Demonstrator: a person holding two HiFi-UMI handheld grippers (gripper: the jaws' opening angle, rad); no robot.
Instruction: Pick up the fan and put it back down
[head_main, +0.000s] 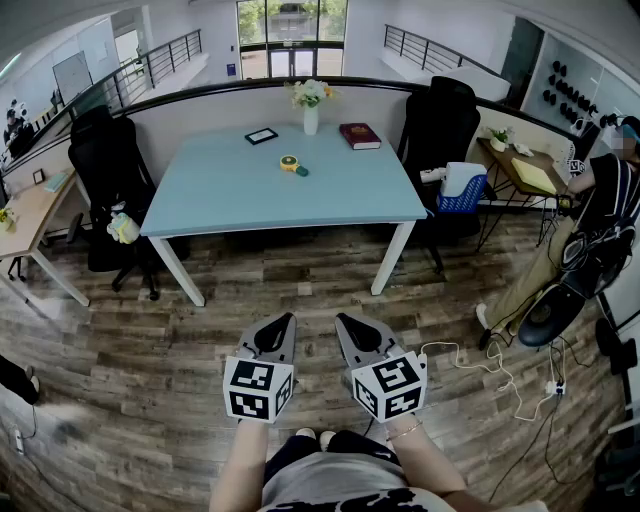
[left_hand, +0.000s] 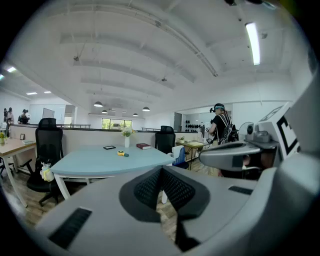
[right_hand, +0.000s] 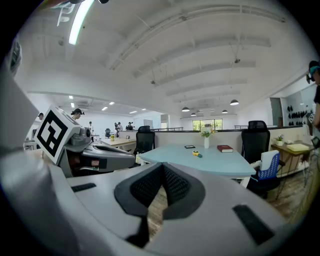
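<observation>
No brand or readable print is found. The only markings made out are the black-and-white squares on the cube (head_main: 258, 388) of the left gripper (head_main: 285, 320) and the cube (head_main: 390, 385) of the right gripper (head_main: 343, 320). Any print on the dark red book (head_main: 360, 136) is too small to be read. Both grippers are held side by side, low over the wood-plank floor (head_main: 150, 350), pointed toward the table (head_main: 230, 195) and well short of it. The jaws of each are seen closed, pad tips met, nothing between them. The table is pale blue with white legs. The fan (head_main: 291, 163), a small yellow item with a teal part, is set near the middle of the table, untouched and well apart from both grippers. Behind the fan, a white vase (head_main: 311, 118) with flowers is placed at the far edge, the book to its right, a small black frame (head_main: 262, 136) to its left. Black chairs are stood at the left end (head_main: 105, 170) and the far right corner (head_main: 440, 120). A blue basket (head_main: 462, 192) is noted by the right chair, and beyond it a wooden desk (head_main: 520, 165). A person (head_main: 600, 200) is seen at the far right. A white cable (head_main: 490, 370) is trailed across the floor. Railings (head_main: 160, 55) and glazed doors (head_main: 292, 40) are noted at the back of the room, with strip lights on a white ceiling.
</observation>
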